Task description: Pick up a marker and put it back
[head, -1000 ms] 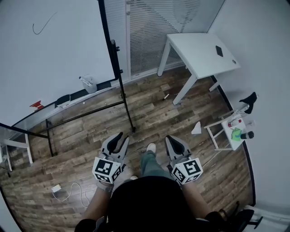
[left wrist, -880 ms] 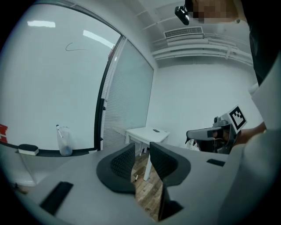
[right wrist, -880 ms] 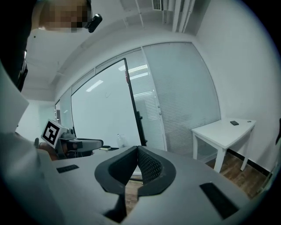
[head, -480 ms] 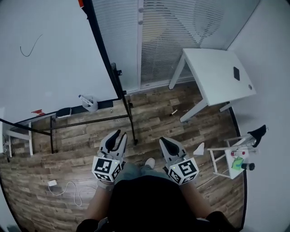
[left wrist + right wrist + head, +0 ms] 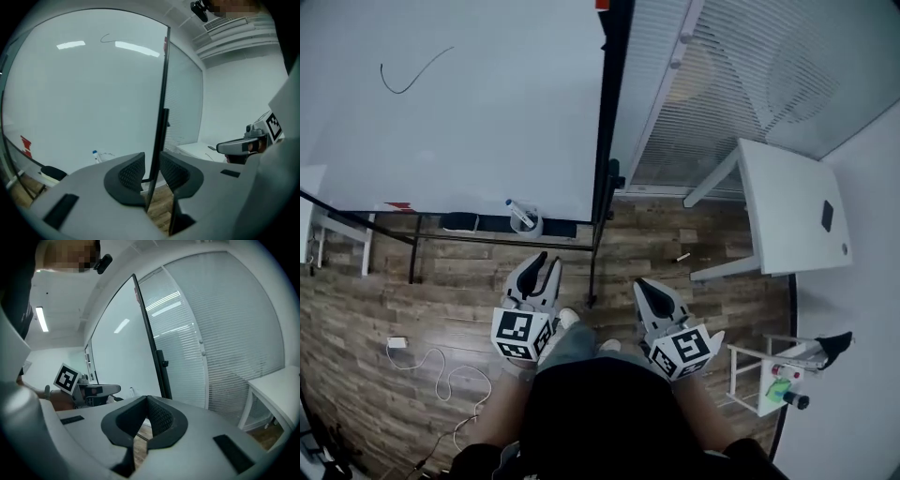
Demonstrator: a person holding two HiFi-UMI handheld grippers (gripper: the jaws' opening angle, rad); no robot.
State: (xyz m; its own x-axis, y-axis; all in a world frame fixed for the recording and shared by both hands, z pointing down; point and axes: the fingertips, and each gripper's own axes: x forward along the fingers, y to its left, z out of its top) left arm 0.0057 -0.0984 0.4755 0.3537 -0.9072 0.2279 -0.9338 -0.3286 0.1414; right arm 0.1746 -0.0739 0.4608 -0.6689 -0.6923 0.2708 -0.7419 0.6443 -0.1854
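With the blue-capped marker (image 5: 518, 214) standing in a cup (image 5: 528, 225) on the whiteboard (image 5: 469, 112) ledge, well ahead of the fingers, the left gripper (image 5: 547, 263) is slightly released and empty and the right gripper (image 5: 643, 287) is clenched on nothing, apparently carried idle for the approach.

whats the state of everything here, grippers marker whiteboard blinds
left gripper: jaws slightly apart, nothing between them
right gripper: jaws together, empty
marker: capped, leaning in the cup at the whiteboard's lower edge, not picked up
whiteboard: upright, one curved pen line, otherwise blank
blinds: lowered
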